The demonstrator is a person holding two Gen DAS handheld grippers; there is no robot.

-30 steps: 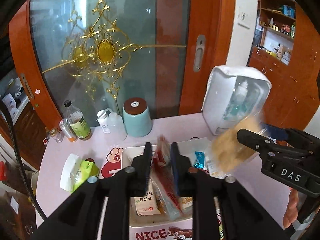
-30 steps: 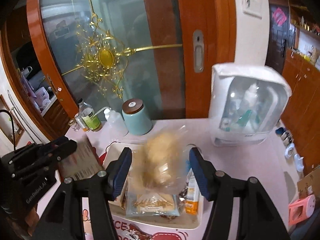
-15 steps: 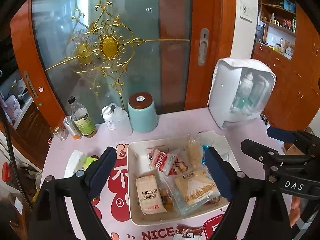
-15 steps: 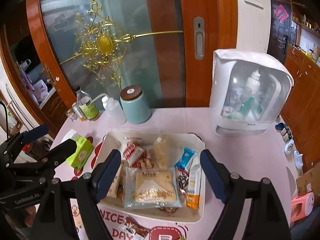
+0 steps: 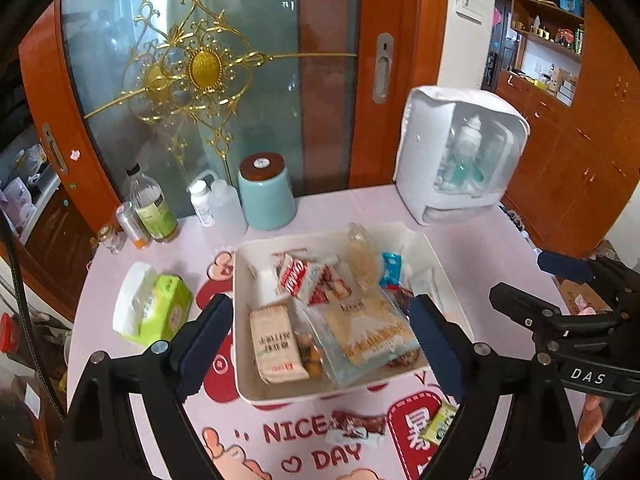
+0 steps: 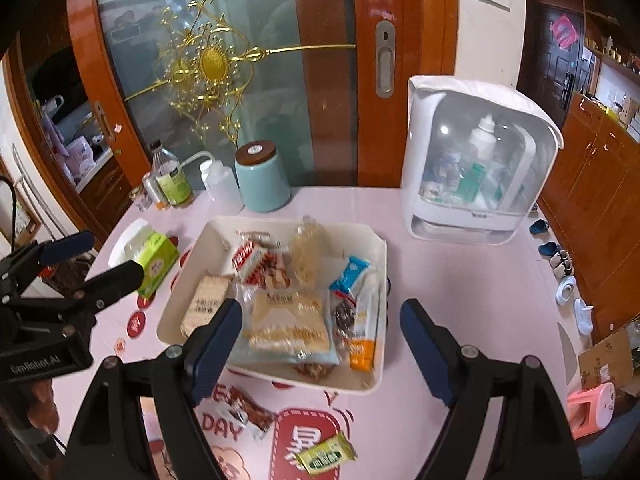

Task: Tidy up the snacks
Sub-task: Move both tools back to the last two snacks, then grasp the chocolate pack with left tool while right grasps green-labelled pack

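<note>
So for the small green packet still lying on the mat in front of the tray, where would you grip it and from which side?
Probably across its short width at the middle, coming down from above. The green packet lies flat and slightly tilted on the mat, clear of the brown wrapper and the tray. The open right gripper hangs nearest.

Green packet [image 5: 439, 423] half behind left gripper finger [image 5: 440, 344]. Tray [image 6: 372, 376] near-left corner hidden by right gripper finger [image 6: 212, 344]. Lower snacks buried under clear cracker bag [image 6: 288, 330]. Label print unreadable.
</note>
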